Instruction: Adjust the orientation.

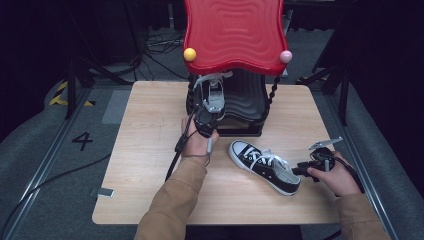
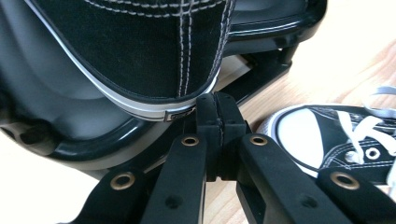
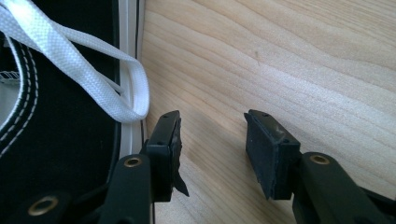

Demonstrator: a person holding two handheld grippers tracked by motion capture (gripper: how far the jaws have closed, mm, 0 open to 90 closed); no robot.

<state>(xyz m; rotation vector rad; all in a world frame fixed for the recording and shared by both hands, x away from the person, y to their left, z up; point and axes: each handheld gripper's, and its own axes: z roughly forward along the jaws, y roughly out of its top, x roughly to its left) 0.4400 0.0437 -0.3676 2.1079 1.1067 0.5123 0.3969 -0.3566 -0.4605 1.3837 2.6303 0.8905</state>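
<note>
While your left gripper point(image 2: 217, 122), jaws together, nudges one sneaker point(image 2: 140, 46) on the rack's lower shelf point(image 1: 247, 102), seemingly seated, the second sneaker point(image 1: 264, 166) waits at 4 o'clock; right gripper point(image 3: 212, 149) gapes empty.

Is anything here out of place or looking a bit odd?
Mostly tidy. One sneaker lies slantwise on the table with its white lace loose over its side, while its partner already sits on the black rack. Nothing looks spilled or damaged.
</note>
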